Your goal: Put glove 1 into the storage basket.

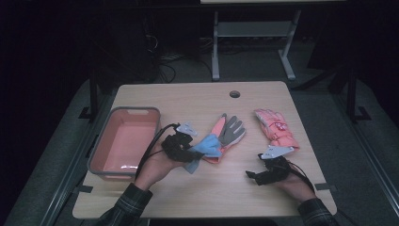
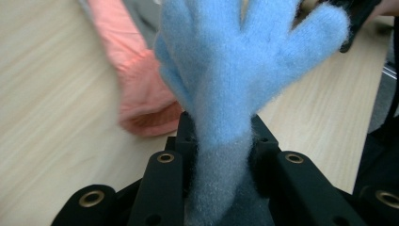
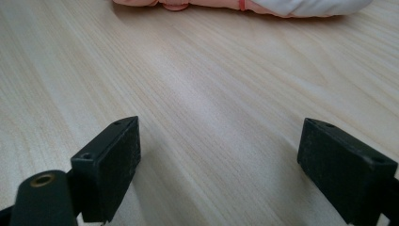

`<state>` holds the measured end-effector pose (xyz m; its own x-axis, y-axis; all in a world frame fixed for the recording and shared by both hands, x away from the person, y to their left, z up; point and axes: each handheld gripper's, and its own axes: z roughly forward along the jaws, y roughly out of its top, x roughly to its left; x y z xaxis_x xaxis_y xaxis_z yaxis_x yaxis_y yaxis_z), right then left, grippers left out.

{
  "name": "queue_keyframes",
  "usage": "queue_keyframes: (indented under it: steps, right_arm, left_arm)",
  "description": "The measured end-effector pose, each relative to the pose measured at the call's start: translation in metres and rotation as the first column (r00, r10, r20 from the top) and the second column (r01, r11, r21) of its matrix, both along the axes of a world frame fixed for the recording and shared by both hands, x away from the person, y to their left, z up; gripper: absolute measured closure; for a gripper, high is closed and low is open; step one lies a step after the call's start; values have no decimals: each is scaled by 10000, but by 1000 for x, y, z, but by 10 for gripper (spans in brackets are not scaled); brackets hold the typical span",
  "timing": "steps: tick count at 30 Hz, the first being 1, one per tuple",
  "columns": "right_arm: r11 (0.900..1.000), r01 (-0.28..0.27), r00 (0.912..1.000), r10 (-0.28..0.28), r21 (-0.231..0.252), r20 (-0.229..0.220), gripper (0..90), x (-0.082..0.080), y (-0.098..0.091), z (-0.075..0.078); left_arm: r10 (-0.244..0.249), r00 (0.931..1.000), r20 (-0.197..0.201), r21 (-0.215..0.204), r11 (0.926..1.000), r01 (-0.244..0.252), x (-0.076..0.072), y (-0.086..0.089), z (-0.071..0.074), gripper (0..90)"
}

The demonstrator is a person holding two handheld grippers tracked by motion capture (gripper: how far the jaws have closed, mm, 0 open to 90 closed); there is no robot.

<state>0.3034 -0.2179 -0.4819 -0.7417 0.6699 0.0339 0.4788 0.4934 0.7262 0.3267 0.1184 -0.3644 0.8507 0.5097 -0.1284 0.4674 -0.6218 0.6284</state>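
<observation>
Kid: Gloves are all over the table (image 1: 197, 193)! What does the left claw (image 1: 192, 151) have?

Friend: It is clamped on a fluffy blue glove (image 1: 205, 147). In the left gripper view you see the blue glove (image 2: 235, 70) squeezed at its cuff between the two black jaws, with its fingers spread out above them.

Kid: Is the blue glove lying flat?

Friend: No. Its cuff end is pinched in the claw near the middle of the table, and its fingers hang over the cuff of a pink and grey glove (image 1: 228, 133).

Kid: Where is that pink and grey one?

Friend: It lies on the table, just to the right of the left claw. Its grey palm faces up.

Kid: What about the right claw (image 1: 251, 175)?

Friend: Its jaws are wide apart. Nothing is between them but bare wood, as the right gripper view shows. It sits low over the table near the front edge.

Kid: I see another glove!

Friend: Yes, a pink padded glove (image 1: 275, 127) lies on the right side of the table, just past the right claw.

Kid: And the box?

Friend: A pink tub (image 1: 101, 150) with a grey rim sits at the left side of the table, beside the left hand (image 1: 157, 165).
</observation>
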Motion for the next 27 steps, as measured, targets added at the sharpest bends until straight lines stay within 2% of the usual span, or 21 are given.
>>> queue_keyframes:
  steps: [7, 13, 18, 21, 27]
  right_arm:
    - [10000, 4, 10000, -4, -1, 2, 131, 0, 0, 0]
    - [9999, 135, 9998, -135, -24, -112, 94, 0, 1, 0]
    - [9999, 41, 9997, -45, -139, -256, 26, 0, 3, -1]
    - [9997, 169, 9995, -174, -192, -252, 5, 1, 3, -1]
    - [9996, 184, 9994, -191, -230, -281, 3, 1, 3, -1]
  left_arm:
    - [655, 9975, 261, 102, 9978, -658, 9, 27, 14, 714]
    - [1367, 9895, 463, 155, 9904, -1375, 16, 54, 24, 714]
    - [1982, 9783, 597, 159, 9798, -1995, 22, 79, 31, 714]
    - [2357, 9695, 664, 177, 9713, -2373, 24, 93, 33, 714]
    - [3030, 9501, 740, 176, 9522, -3050, 28, 119, 36, 714]
